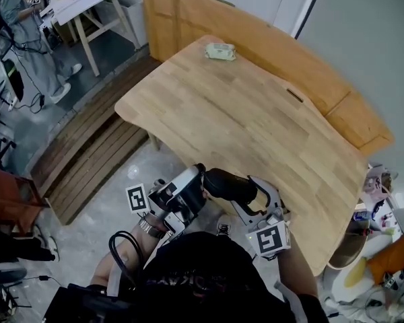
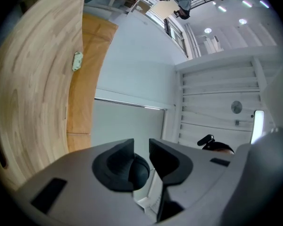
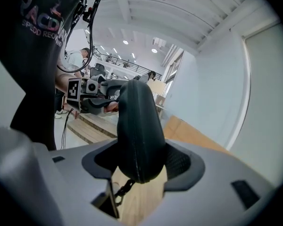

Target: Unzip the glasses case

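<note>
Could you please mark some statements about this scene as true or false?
1. The right gripper grips the black glasses case. True.
2. The glasses case lies flat on the wooden table. False: it is held in the air by the table's near edge.
3. A small pale green object lies at the table's far end. True.
4. The zip is wide open. False: in the right gripper view it looks closed.
</note>
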### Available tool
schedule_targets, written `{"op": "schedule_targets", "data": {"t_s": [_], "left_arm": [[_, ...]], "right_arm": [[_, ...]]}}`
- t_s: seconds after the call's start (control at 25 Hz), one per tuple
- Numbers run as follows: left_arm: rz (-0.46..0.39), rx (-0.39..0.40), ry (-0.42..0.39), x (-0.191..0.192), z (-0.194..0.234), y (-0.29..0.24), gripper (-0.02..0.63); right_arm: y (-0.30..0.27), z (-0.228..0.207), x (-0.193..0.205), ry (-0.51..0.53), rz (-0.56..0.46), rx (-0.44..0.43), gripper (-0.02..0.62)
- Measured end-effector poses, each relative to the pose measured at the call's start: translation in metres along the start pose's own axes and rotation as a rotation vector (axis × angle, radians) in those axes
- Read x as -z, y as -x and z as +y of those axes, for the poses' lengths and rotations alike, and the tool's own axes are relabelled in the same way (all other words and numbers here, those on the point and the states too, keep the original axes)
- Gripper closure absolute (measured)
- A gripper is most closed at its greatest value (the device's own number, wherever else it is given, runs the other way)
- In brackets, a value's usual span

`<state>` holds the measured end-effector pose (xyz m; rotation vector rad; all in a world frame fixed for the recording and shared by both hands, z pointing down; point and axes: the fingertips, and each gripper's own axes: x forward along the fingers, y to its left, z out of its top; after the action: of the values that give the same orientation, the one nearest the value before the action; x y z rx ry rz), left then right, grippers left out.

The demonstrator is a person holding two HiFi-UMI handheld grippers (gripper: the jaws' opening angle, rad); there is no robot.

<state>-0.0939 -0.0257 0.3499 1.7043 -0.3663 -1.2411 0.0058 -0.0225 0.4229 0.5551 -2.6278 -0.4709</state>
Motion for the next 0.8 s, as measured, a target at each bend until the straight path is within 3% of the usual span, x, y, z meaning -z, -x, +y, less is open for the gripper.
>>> {"op": "schedule_targets", "data": {"t_s": [0.68,0.72,0.8], "left_arm": [[-0.006,-0.138,-0.083,0.002,0.025,0.006,0.491],[-0.01,-0.145,-0.086,0.001,0.026,0.007,0.497],[-0.017,-0.167,-0.108,-0.002,0.028,0.009,0.569]], "right_arm": [[0.002,0.001,0.008,-0.03,0.045,0.035,0.316],[0.001,0.0,0.009,-0.031,0.051,0.036,0.316],[0.0,0.0,0.01,-0.03,0.06,0.035,0.316]]}}
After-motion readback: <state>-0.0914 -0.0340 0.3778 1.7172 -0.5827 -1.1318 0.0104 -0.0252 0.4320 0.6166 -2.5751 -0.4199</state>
